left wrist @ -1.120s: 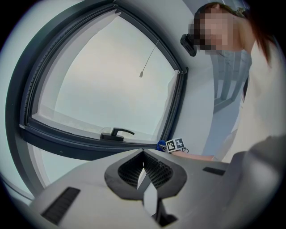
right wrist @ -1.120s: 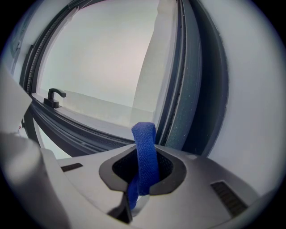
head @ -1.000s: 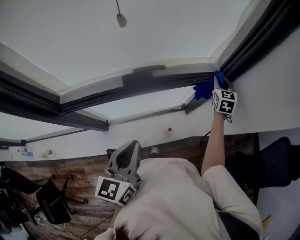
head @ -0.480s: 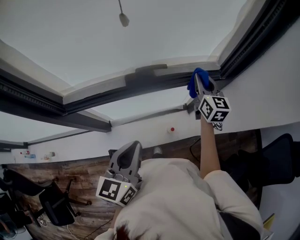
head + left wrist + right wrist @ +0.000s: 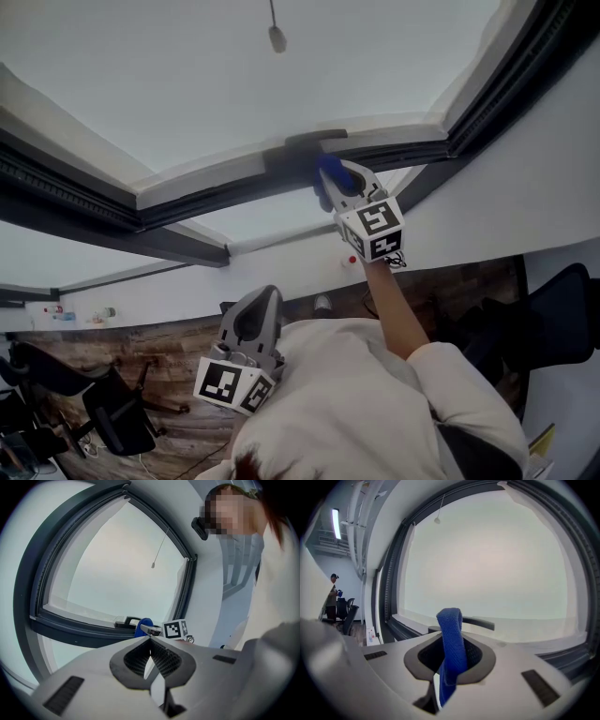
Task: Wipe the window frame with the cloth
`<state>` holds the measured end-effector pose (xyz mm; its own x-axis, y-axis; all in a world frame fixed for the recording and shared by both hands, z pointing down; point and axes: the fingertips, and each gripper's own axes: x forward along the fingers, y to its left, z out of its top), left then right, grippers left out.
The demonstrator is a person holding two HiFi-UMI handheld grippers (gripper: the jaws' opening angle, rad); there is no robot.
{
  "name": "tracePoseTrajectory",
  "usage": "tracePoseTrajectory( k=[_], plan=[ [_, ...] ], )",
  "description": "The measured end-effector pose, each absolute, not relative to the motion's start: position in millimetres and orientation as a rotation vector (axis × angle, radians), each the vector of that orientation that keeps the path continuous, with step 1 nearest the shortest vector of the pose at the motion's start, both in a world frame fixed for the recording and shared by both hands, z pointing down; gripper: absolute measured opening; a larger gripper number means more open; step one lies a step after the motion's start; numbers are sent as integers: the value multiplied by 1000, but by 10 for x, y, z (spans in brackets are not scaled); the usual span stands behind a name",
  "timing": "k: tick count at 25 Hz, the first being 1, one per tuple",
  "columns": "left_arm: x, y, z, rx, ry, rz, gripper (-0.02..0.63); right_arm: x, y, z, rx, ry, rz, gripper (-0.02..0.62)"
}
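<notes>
— So, right gripper [image 5: 339, 187]?
— Jaws clamped on blue cloth [image 5: 451, 639], at window frame [image 5: 206, 187], lower rail, beside handle [image 5: 480, 622].
— And left gripper [image 5: 150, 639]?
— Jaws pressed together, empty, well below window frame.

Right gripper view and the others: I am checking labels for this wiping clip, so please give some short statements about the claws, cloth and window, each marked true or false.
1. The right claw is shut on the blue cloth. True.
2. The left claw grips a second cloth. False: it is shut with nothing in it.
3. The blue cloth is at the window frame, close to its handle. True.
4. The left claw presses on the glass. False: it is held back by the person's body, apart from the window.
</notes>
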<state>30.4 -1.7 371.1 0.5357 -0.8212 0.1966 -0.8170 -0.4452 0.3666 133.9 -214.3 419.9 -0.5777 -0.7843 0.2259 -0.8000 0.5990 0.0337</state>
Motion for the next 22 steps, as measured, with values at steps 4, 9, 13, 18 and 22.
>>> tracePoseTrajectory(
  k=[4, 9, 13, 18, 22],
  plan=[
    [160, -8, 3706, 2350, -1347, -18, 9, 1072, -2096, 4333, 1230, -2592, 108, 48],
    [62, -4, 3720, 2341, -1339, -18, 9, 824, -2104, 4572, 1154, -2551, 178, 49],
    [16, 3, 3741, 2330, -1334, -20, 9, 793, -2101, 4697, 1147, -2569, 204, 49],
    [-16, -4, 3768, 2318, -1339, -28, 9, 791, -2121, 4704, 1126, -2569, 146, 49],
    [-13, 7, 3772, 2314, -1345, -33, 9, 796, -2129, 4714, 1112, -2557, 133, 49]
  ],
)
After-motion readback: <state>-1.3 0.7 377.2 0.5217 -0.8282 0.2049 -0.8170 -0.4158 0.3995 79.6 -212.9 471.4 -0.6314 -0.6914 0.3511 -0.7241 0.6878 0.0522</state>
